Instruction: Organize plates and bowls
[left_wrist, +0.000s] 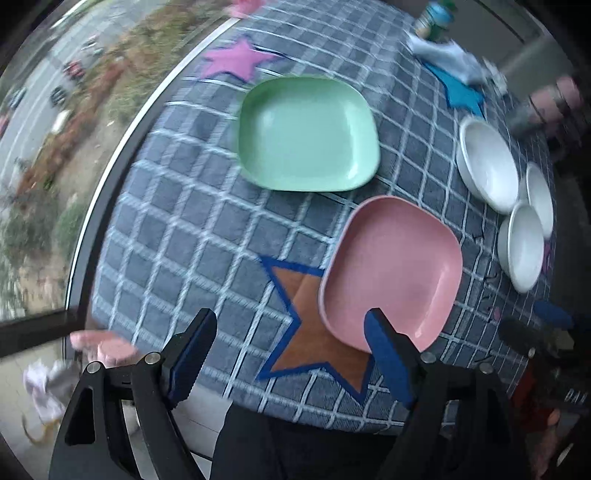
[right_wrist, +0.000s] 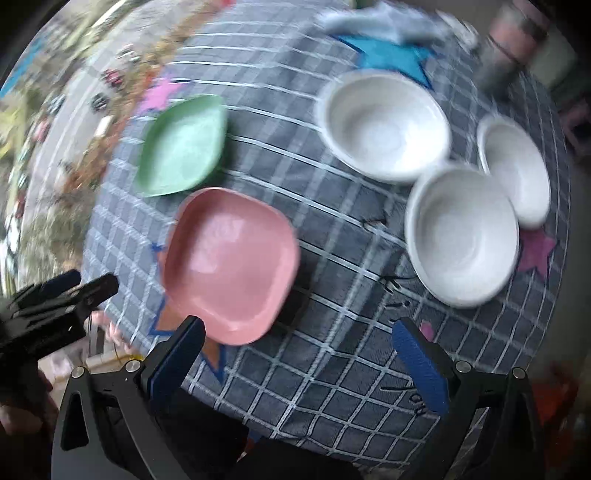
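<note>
A pink square plate (left_wrist: 395, 269) lies near the table's front edge, partly over an orange star patch (left_wrist: 306, 325); it also shows in the right wrist view (right_wrist: 229, 258). A green square plate (left_wrist: 306, 133) lies farther back, also in the right wrist view (right_wrist: 183, 146). Three white bowls sit to the right: a large one (right_wrist: 384, 123), a second (right_wrist: 461, 236) and a third (right_wrist: 513, 166). My left gripper (left_wrist: 291, 332) is open and empty, just short of the pink plate. My right gripper (right_wrist: 299, 343) is open and empty over the cloth, between the pink plate and the bowls.
The round table wears a grey checked cloth (left_wrist: 184, 229) with pink (left_wrist: 236, 59) and blue (left_wrist: 461, 92) star patches. A crumpled cloth (left_wrist: 450, 55), a can (left_wrist: 434, 18) and a cup (right_wrist: 509, 40) stand at the back. A window (left_wrist: 48, 147) lies left of the table.
</note>
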